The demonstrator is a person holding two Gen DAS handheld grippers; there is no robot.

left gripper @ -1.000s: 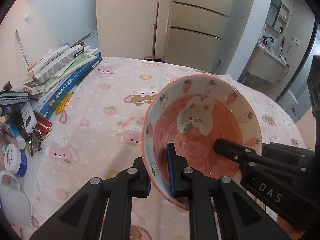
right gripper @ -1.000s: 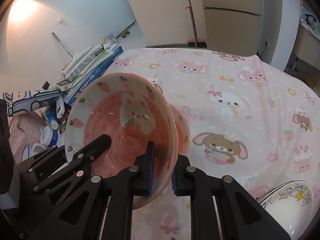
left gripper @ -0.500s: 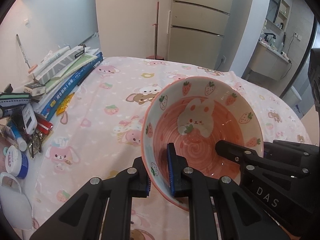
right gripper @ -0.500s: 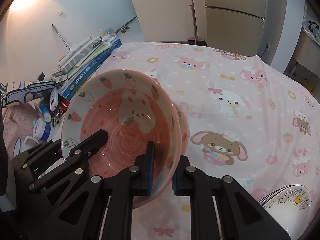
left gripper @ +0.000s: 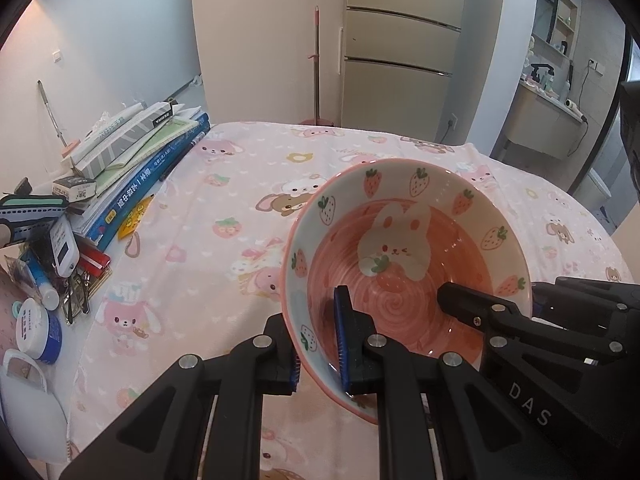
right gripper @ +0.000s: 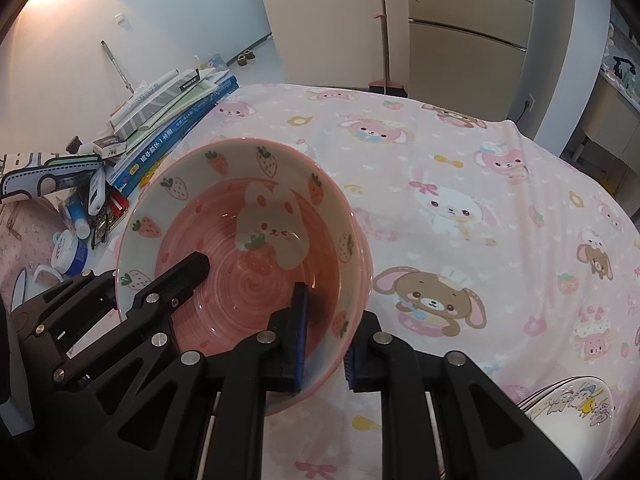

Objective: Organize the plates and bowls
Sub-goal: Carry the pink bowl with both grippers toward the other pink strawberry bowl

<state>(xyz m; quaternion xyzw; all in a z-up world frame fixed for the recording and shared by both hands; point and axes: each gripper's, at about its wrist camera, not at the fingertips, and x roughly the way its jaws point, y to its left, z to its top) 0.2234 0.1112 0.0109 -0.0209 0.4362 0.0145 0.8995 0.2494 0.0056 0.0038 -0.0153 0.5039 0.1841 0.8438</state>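
Note:
A pink bowl point(left gripper: 404, 280) with a bunny and strawberries painted inside is held tilted over the pink cartoon tablecloth point(left gripper: 208, 240). My left gripper point(left gripper: 318, 356) is shut on its near left rim, one pad inside and one outside. My right gripper point(right gripper: 325, 354) is shut on the near right rim of the bowl point(right gripper: 248, 248) in the same way. Each gripper shows in the other's view: the right gripper point(left gripper: 480, 312) and the left gripper point(right gripper: 176, 284). A second pink rim point(right gripper: 365, 264) peeks out just behind the bowl's right edge.
A white cartoon-printed dish point(right gripper: 568, 412) lies at the near right. Stacked books point(left gripper: 140, 152), a blue-and-white jar point(left gripper: 36, 330), a white mug point(left gripper: 24, 372) and small clutter crowd the table's left side. A mop point(left gripper: 316, 68) and fridge point(left gripper: 400, 60) stand beyond the far edge.
Both grippers keep their hold on the bowl's rim. The bowl and both hands have barely shifted.

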